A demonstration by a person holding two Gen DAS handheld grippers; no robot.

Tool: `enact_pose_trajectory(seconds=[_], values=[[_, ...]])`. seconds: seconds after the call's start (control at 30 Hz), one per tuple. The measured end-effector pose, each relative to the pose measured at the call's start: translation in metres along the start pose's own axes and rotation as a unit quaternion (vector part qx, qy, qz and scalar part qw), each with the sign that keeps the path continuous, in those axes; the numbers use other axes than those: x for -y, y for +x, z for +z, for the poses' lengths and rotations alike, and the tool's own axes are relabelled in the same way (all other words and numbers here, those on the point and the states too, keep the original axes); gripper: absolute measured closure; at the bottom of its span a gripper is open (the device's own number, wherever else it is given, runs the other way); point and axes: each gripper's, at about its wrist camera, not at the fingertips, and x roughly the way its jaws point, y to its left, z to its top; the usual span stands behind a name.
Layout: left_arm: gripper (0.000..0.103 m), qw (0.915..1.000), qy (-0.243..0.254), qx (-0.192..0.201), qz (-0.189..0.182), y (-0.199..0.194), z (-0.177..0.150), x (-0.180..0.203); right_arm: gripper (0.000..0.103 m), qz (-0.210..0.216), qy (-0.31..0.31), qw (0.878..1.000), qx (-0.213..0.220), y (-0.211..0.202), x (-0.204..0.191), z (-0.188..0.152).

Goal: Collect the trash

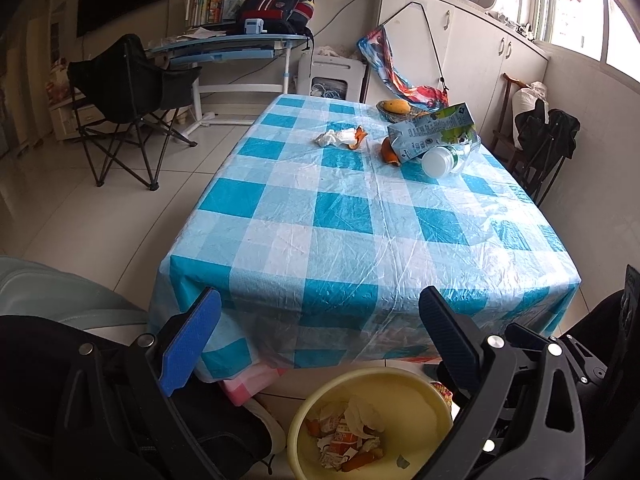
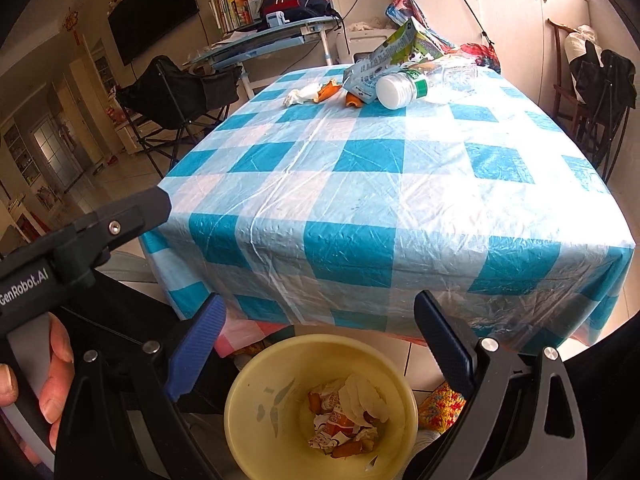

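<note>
1. Left gripper (image 1: 320, 334): jaws spread wide, nothing between them; hovering low in frame above the yellow bin (image 1: 370, 424).
2. Right gripper (image 2: 318, 340): jaws likewise wide apart and empty, over the same yellow bin (image 2: 320, 412), lower centre. Bin already contains torn wrappers, tissue and peel.
3. Remaining trash sits at the far end of the checked tablecloth (image 1: 340, 216), upper right of the left wrist view: crumpled tissue (image 1: 332, 137) with a peel scrap touching it; milk carton (image 1: 432, 134) lying tilted across a clear plastic bottle (image 1: 444, 160); orange peel (image 1: 390, 154) just beside the carton.
4. Handling estimates: tissue very light and soft, any pinch at mid-bulge likely adequate. Carton probably empty, light, walls prone to collapse; best gripped across the narrow flattened side. Bottle light, smooth, apt to roll or slip; neck below the white cap looks the safest hold. Peel limp and slightly slick; grip at the thickest curl.
5. Plastic table cover looks slippery; sliding of items under contact plausible.
</note>
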Motion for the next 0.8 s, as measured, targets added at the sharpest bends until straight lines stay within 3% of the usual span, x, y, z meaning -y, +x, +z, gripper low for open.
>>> enact_pose_trajectory(seconds=[0.2, 0.4, 0.57, 0.8], values=[[0.007, 1.0, -0.007, 0.004, 0.001, -0.001, 0.0, -0.003, 0.012, -0.003, 0.003, 1.0, 0.016, -0.01, 0.003, 0.003], [0.007, 0.9988, -0.045, 0.017, -0.006, -0.006, 0.009, -0.017, 0.012, -0.009, -0.001, 0.999, 0.046, -0.024, 0.006, 0.017], [0.007, 0.9964, -0.084, 0.016, -0.006, -0.003, 0.02, -0.031, 0.012, -0.02, -0.01, 0.997, 0.073, -0.035, 0.016, 0.039], [0.007, 0.9978, -0.065, 0.007, 0.001, 0.013, 0.042, -0.023, 0.012, -0.028, -0.033, 0.994, 0.099, -0.035, 0.034, 0.088]])
